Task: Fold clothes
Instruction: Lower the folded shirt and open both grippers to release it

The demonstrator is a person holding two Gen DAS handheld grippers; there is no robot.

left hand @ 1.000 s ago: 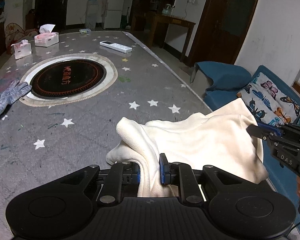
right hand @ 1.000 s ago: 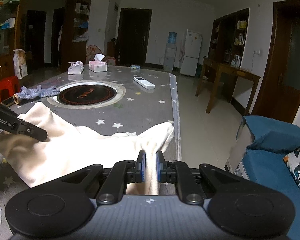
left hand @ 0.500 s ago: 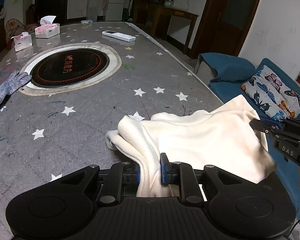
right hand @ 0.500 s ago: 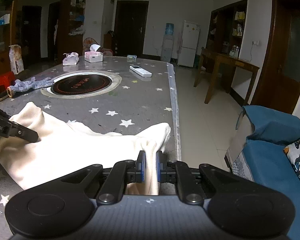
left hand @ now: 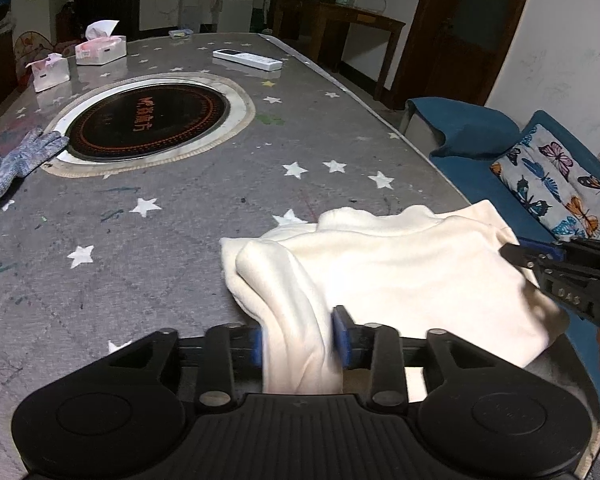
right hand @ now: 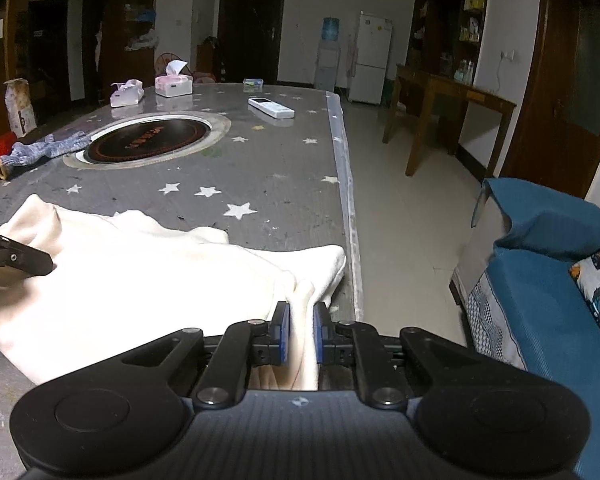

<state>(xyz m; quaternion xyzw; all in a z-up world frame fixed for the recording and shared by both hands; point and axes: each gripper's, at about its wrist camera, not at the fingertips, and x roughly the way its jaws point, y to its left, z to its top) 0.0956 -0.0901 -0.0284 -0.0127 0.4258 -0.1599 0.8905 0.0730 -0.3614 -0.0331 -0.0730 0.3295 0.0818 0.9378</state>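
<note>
Left gripper (left hand: 300,338) clamped on a bunched fold of the cream garment (left hand: 404,272), blue pads pressed in from both sides; right gripper (right hand: 300,330) pinched nearly shut on another thick fold of the same cloth. Grey star-print bench (left hand: 180,208) carries everything. Garment lies spread at the near right corner of the bench, its right portion reaching the right edge, lifted slightly at both held ends. Round black inset cooktop (left hand: 148,120) with pale ring sits mid-bench toward the left. Blue-grey knit glove (left hand: 8,160) at the left edge, fingertips touching the cooktop ring. Two pink-and-white tissue boxes (left hand: 100,46) near the far left corner, just beside each other. White remote (left hand: 247,59) near the far right edge. Small flat packet (right hand: 253,84) at the far edge, too small to tell what it is.
</note>
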